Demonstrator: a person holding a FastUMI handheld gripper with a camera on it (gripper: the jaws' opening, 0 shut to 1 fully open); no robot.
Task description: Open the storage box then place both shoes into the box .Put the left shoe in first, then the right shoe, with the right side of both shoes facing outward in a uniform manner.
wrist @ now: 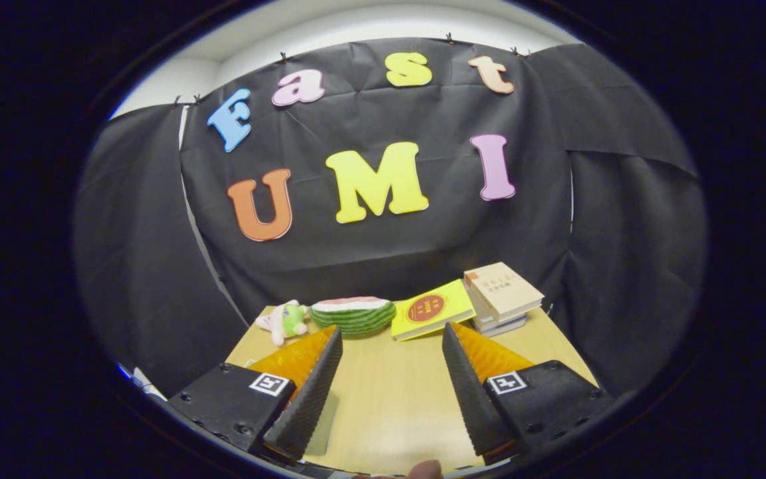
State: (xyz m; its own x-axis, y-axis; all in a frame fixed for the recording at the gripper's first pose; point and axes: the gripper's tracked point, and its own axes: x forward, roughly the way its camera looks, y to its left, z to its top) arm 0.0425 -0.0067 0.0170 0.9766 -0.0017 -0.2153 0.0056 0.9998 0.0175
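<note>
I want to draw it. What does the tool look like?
The tool has two wedge-shaped fingers with ridged, saw-toothed inner faces. Each sits on a blocky black mount with small screws and a square black-and-white marker sticker. The fingers stand apart, with nothing between them.

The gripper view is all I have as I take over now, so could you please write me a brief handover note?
Gripper: open, fingers wide apart above the wooden table, nothing between them.
Beyond the fingers, along the table's far edge by the black cloth wall: a small plush toy, a watermelon-slice toy, a yellow book and a stack of books.
Job's things: from here I cannot place the storage box or either shoe.
Done: nothing I can confirm.
Left: find and open the box, put the left shoe in, then the right, right sides facing outward.
</note>
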